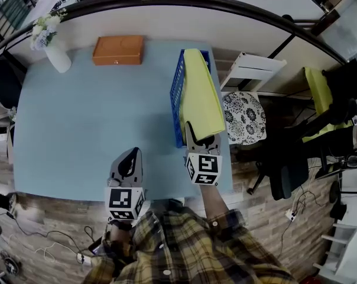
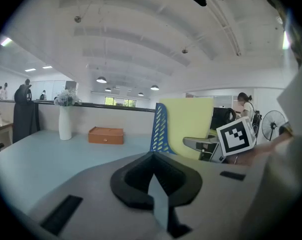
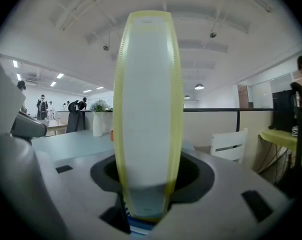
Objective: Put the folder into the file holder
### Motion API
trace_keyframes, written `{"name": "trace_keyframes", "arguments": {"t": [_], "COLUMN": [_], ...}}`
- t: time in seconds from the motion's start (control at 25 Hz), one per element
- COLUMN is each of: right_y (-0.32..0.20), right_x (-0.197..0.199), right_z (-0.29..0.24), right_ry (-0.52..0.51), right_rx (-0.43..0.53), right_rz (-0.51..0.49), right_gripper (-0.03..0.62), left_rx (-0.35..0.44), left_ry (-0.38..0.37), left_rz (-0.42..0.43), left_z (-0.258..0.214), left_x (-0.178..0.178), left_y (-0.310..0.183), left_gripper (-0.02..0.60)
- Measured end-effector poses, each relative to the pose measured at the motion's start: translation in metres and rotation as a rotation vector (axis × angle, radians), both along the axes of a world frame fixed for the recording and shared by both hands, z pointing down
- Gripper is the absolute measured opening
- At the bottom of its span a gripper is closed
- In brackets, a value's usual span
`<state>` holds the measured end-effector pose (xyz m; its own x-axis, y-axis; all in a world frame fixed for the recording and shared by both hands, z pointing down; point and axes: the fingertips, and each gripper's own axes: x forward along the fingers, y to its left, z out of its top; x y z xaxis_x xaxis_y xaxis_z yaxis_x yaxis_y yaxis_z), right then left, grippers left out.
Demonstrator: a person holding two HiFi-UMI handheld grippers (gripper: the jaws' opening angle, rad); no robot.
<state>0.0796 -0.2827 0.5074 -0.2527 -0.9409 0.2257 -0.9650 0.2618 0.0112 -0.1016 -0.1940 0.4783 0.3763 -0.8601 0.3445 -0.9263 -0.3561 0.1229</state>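
The yellow folder [image 1: 202, 96] stands on edge in the blue mesh file holder [image 1: 177, 93] at the table's right side, leaning to the right. My right gripper [image 1: 199, 136] is at the folder's near end. In the right gripper view the folder's spine [image 3: 148, 109] runs up between the jaws with a dark gap beside it, so the right gripper [image 3: 147, 204] is open around it. A strip of the blue holder [image 3: 141, 229] shows under the folder. My left gripper [image 1: 131, 154] hovers shut and empty over the table's front, left of the holder [image 2: 160, 129].
An orange box [image 1: 118, 49] and a white vase of flowers [image 1: 55, 52] stand at the far edge of the light blue table [image 1: 78, 129]. Right of the table are a white chair [image 1: 252, 70] and a patterned stool [image 1: 244, 117].
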Motion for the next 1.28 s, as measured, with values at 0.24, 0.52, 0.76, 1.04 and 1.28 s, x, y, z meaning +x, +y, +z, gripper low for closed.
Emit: {"name": "trace_keyframes", "arguments": {"t": [0.24, 0.52, 0.76, 1.04, 1.28], "right_y": [0.001, 0.006, 0.012, 0.027, 0.056], "right_x": [-0.001, 0.000, 0.002, 0.014, 0.025], "right_z": [0.005, 0.004, -0.007, -0.028, -0.045], "right_ry": [-0.023, -0.051, -0.067, -0.084, -0.089], "right_rx": [-0.029, -0.039, -0.020, -0.002, 0.007], "right_rz": [-0.022, -0.036, -0.039, -0.054, -0.103], "right_gripper": [0.249, 0.265, 0.265, 0.265, 0.265], "left_rx": [0.001, 0.008, 0.021, 0.044, 0.059], "left_ry": [0.000, -0.003, -0.006, -0.013, -0.014], "left_rz": [0.011, 0.003, -0.006, -0.011, 0.002], "left_z": [-0.001, -0.003, -0.009, -0.018, -0.027], "left_x": [0.005, 0.005, 0.005, 0.014, 0.028], "left_y": [0.001, 0.007, 0.013, 0.025, 0.047], "left_gripper": [-0.009, -0.009, -0.009, -0.009, -0.009]}}
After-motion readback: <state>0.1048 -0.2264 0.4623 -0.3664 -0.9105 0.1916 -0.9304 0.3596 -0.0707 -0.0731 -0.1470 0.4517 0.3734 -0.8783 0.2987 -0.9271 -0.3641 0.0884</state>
